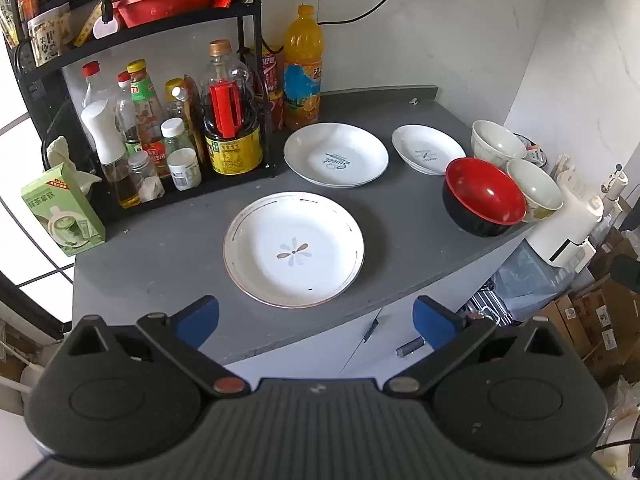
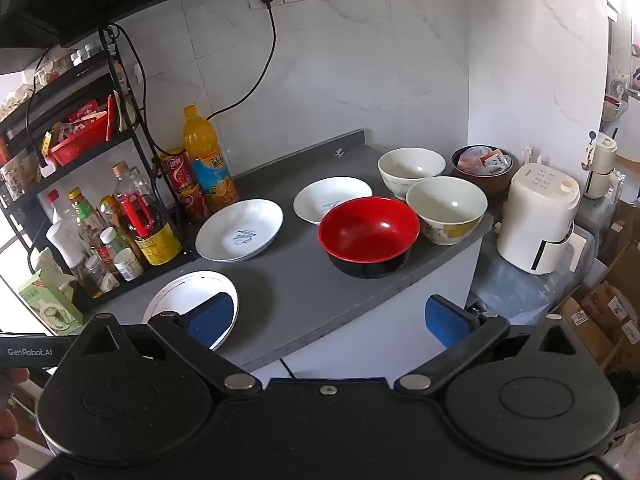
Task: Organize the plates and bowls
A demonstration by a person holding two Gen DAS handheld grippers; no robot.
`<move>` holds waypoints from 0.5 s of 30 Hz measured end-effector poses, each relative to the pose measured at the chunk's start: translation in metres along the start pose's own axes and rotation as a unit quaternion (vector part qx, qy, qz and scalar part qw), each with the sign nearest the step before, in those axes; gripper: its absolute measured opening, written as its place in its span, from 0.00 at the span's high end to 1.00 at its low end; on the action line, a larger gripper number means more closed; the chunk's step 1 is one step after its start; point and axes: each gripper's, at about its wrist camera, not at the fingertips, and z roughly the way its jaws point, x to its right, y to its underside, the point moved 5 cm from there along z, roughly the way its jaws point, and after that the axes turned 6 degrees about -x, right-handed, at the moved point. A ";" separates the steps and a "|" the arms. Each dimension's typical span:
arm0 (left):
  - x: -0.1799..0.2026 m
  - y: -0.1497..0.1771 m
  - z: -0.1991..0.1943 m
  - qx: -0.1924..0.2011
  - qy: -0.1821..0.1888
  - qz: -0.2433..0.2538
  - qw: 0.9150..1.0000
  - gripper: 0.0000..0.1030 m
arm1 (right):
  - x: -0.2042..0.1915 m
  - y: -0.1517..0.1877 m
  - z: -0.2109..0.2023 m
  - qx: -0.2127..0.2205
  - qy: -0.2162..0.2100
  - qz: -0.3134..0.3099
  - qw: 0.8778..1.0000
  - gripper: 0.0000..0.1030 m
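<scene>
Task not begun. Left gripper (image 1: 316,320) and right gripper (image 2: 328,320) both spread, empty. Ahead on grey counter (image 1: 168,248): three white ceramic plates (image 1: 294,248) unstacked; red-and-black bowl (image 2: 369,236), two cream bowls (image 2: 447,208) separate.

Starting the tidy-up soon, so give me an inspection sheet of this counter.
Surface: grey countertop, bare between the dishes.
Job's things: flower-pattern plate nearest; two printed white plates behind; red-and-black bowl; two white bowls, all separate and unstacked.
Clutter: condiment rack, orange juice bottle, green tea box, brown bowl of packets.
Grippers: left gripper and right gripper open, holding nothing.
Cables: black cord plugged into wall socket.
Surroundings: white appliance, cardboard boxes.
</scene>
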 end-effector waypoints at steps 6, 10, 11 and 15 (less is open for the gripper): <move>0.004 -0.001 0.002 -0.006 0.002 0.004 1.000 0.01 | 0.002 -0.001 0.002 -0.011 0.016 -0.004 1.000 0.00; 0.013 -0.003 0.001 0.001 0.009 0.002 1.000 0.01 | 0.002 -0.001 0.002 -0.010 0.020 -0.007 1.000 0.00; 0.014 -0.003 0.002 0.001 0.010 0.001 1.000 0.01 | 0.002 -0.001 0.001 -0.010 0.020 -0.007 1.000 0.00; 0.016 -0.002 0.002 0.001 0.008 0.001 1.000 0.01 | 0.004 -0.002 0.002 -0.011 0.018 -0.007 1.000 0.00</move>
